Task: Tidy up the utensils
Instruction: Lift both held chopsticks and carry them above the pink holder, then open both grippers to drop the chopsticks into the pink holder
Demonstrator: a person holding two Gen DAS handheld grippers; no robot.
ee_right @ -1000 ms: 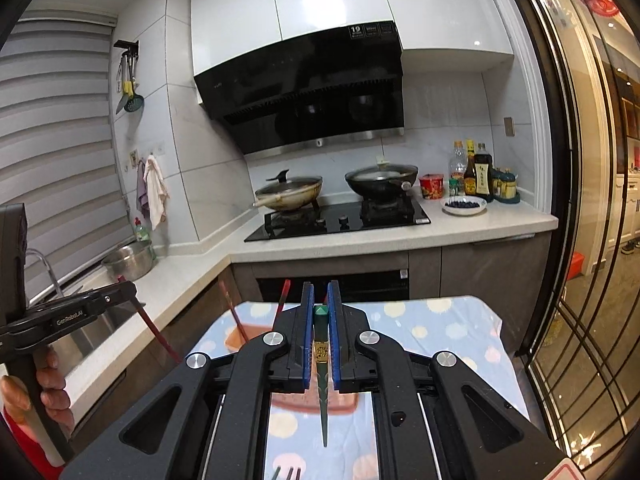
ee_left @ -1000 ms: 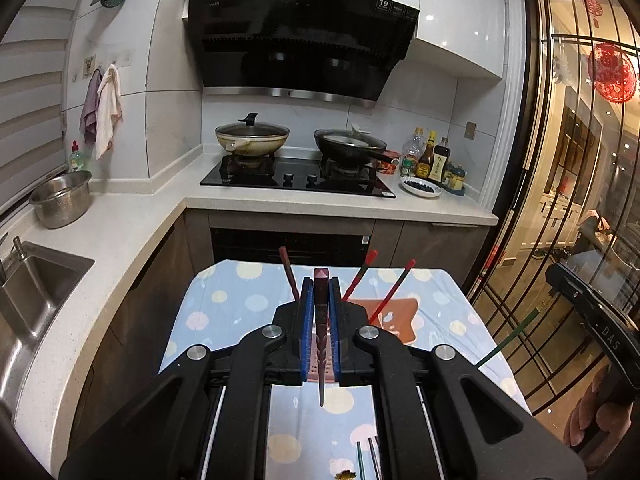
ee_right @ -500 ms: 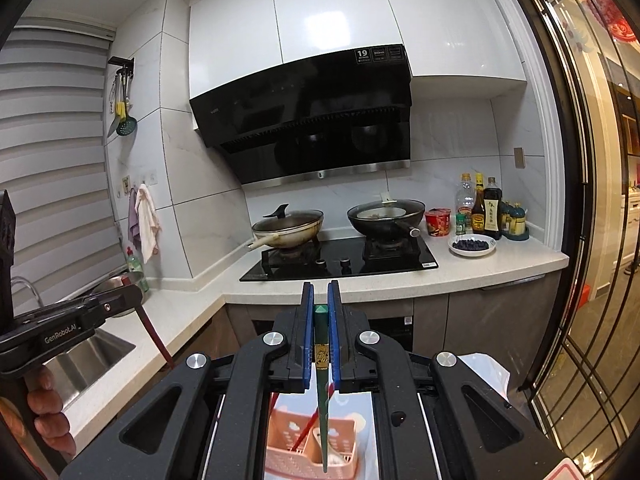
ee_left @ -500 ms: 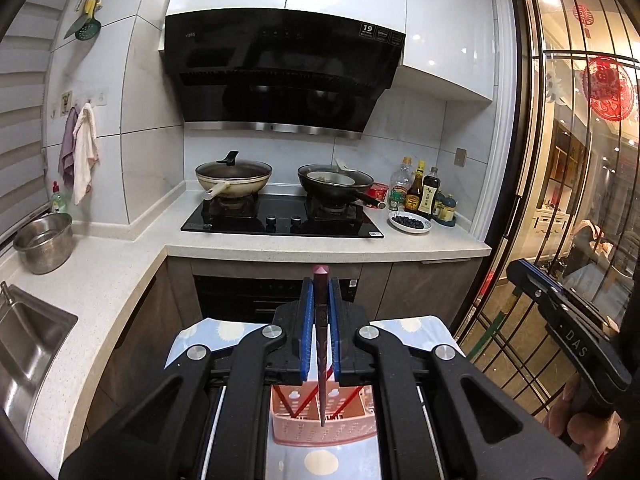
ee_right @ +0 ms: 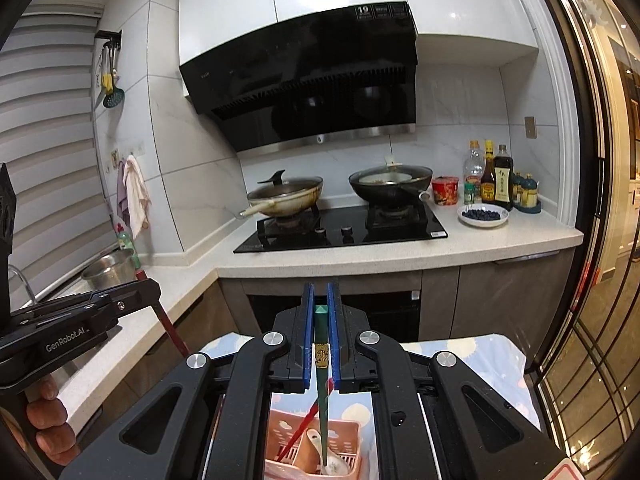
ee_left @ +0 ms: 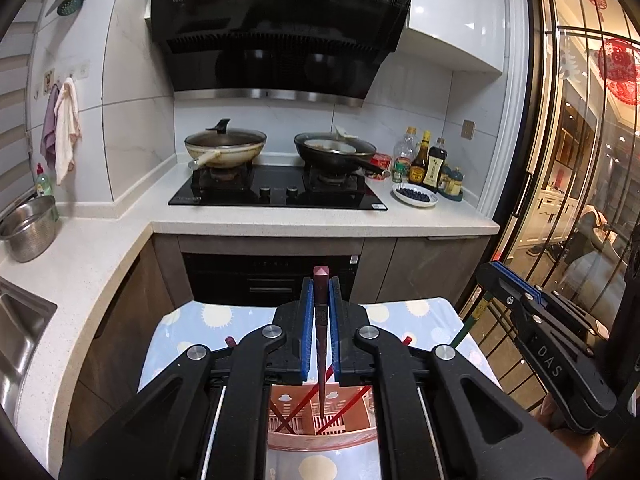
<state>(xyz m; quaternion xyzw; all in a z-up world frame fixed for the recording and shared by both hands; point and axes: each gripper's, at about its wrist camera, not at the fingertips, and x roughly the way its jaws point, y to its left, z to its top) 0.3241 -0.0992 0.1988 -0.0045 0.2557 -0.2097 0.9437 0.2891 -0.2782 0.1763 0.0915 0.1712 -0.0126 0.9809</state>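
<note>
My left gripper [ee_left: 321, 286] is shut on a dark red chopstick [ee_left: 321, 344] that hangs point down over the pink utensil basket [ee_left: 320, 438]. Crossed red chopsticks [ee_left: 350, 402] stand in that basket. My right gripper [ee_right: 321, 290] is shut on a green chopstick [ee_right: 322, 392], its tip low inside the pink basket [ee_right: 280, 436], beside a red chopstick [ee_right: 302, 428] and a white spoon [ee_right: 334, 467]. Each gripper shows in the other's view: the right gripper [ee_left: 486, 276] at the right edge, the left gripper [ee_right: 150, 286] at the left, held by a hand [ee_right: 44, 416].
The basket sits on a small table with a blue dotted cloth [ee_left: 208, 320], close to the kitchen counter [ee_left: 320, 222]. A stove [ee_left: 280, 196] carries two pans. Sauce bottles [ee_left: 424, 164], a plate of blueberries [ee_left: 415, 197], a steel bowl [ee_left: 28, 228] and a sink [ee_left: 20, 332] are around. Glass doors [ee_left: 580, 200] stand right.
Both grippers have moved forward toward the counter with their chopsticks. The basket, earlier ahead on the table, now lies directly below the fingers and the chopstick tips.
</note>
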